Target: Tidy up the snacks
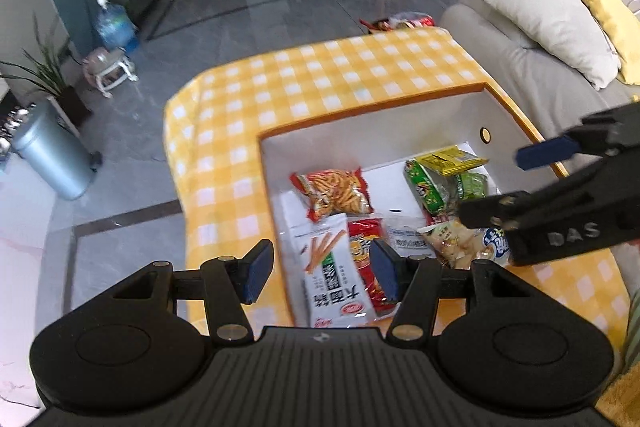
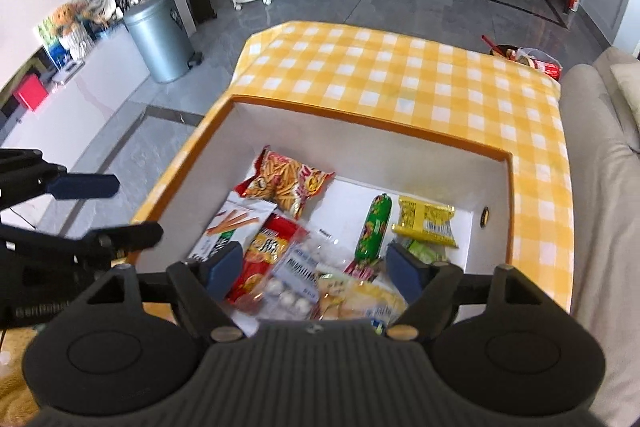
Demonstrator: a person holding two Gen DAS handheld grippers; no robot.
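Since the whole point is getting the snacks into one spot, nearly everything sits inside the white box [image 2: 360, 131] with the orange rim, which is parked on the near part of the worktop [image 2: 400, 67] with the yellow check cloth, close to the edge by the sofa [image 1: 500, 39].

My left tool [image 1: 320, 267] hangs over the box's near left corner with its jaws standing wide and nothing between the pads. My right tool [image 2: 316, 267] is the same deal: jaws apart, empty, looking down at the packets along the near wall. Neither one is touching anything, so I'd say I'm between picks.

Why the layout? Flat bags go flat. The orange fries bag [image 2: 280, 183] lies toward the far left corner of the box floor, the white biscuit-stick bag [image 2: 232, 223] just in front of it, and a red packet [image 2: 268, 247] is right beside that. The green sausage [image 2: 374, 231] lies lengthwise near the middle, with the yellow packet [image 2: 426, 223] beside it toward the right wall. A clear pouch of white balls [image 2: 296, 279] and a pale chip bag [image 2: 360, 299] overlap at the near wall, which looks a bit heaped.

A few more snacks [image 1: 400, 21] peek out beyond the far edge of the worktop. My guess is those still need fetching.
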